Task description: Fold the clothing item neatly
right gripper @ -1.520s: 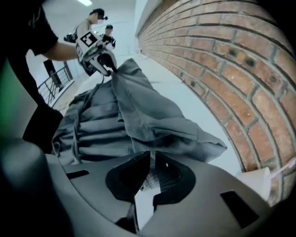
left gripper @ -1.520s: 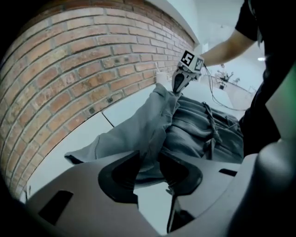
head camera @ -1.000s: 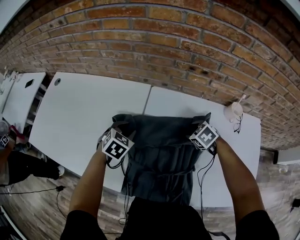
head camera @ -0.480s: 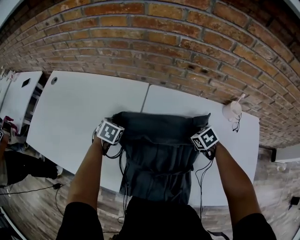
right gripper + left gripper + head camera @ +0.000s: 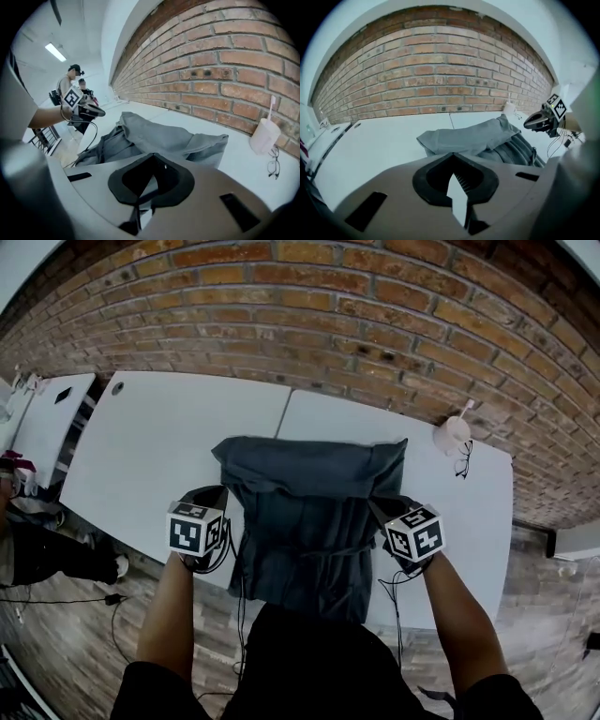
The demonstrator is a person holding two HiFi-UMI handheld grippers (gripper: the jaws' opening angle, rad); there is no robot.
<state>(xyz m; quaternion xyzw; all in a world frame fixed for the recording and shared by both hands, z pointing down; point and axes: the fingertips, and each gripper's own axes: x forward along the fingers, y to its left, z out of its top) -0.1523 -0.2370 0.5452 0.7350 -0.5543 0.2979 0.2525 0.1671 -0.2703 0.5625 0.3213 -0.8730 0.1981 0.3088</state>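
Closed and empty: left gripper (image 5: 208, 498) and right gripper (image 5: 389, 512) flank the dark grey cloth garment (image 5: 314, 512).
Jaws have just closed on nothing; both angle downward over the white bench (image 5: 169, 446), forearms parallel.

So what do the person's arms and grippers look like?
The left gripper and right gripper are dark, each topped by a white cube with black square markers; thin black cables hang below. Black short sleeves. Jaws just closed, empty.
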